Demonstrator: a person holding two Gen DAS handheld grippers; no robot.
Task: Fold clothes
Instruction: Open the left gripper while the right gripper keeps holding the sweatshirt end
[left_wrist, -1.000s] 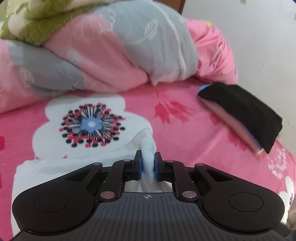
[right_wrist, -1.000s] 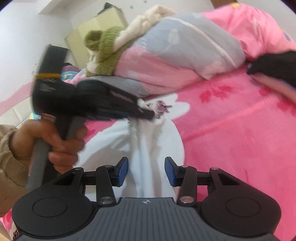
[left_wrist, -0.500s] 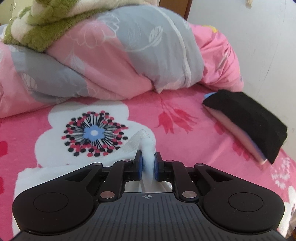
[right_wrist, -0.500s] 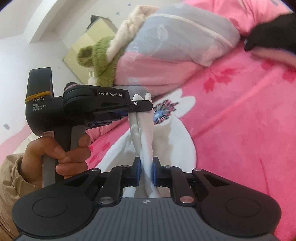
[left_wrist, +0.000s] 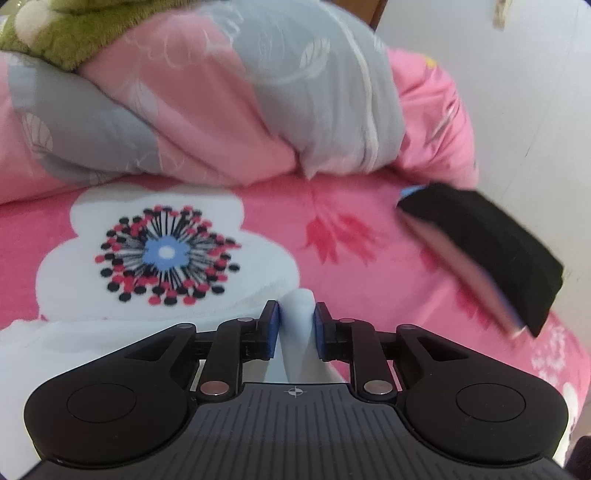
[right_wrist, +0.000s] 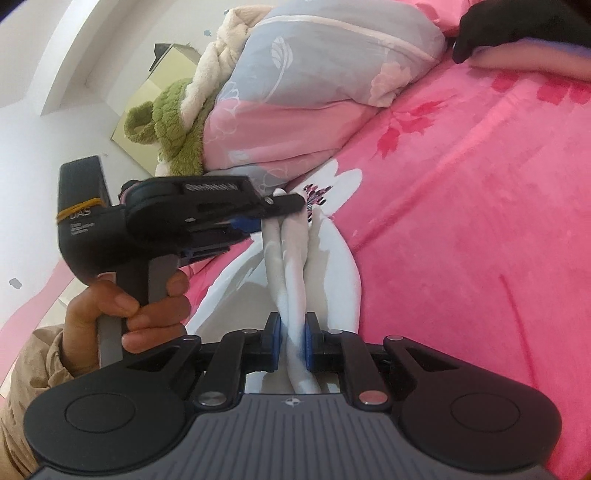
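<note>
White garment (right_wrist: 291, 258): a bunched, twisted length of white cloth, held clear of the pink flowered bedspread (right_wrist: 461, 240) at 2 points, with the rest trailing down onto the bed below.

Right gripper (right_wrist: 291, 334): both blue pads are pressed against a thick fold of the garment, the jaws nearly closed with only the cloth between them. The fold rises from this grip in 2 or 3 rope-like strands toward the other tool.

Left gripper (left_wrist: 295, 325): jaws narrowed onto a raised ridge of the same white cloth, pads touching it on both sides. In the right wrist view the left gripper (right_wrist: 284, 201) is seen side-on, its tip clamped on the upper end of the strands; a hand (right_wrist: 125, 306) in a tan sleeve grips its handle.

Surroundings: in the left wrist view, more of the garment (left_wrist: 74, 350) spreads out flat at lower left, lying over a large white flower print on the bedspread. A rolled pink and grey quilt (left_wrist: 221, 99) lies along the far side of the bed, with a green plush toy (right_wrist: 166, 125) resting against it. A folded stack topped by a black item (left_wrist: 487, 240) sits at the right of the bed, near the white wall, well apart from the garment. This view is slightly blurred.
</note>
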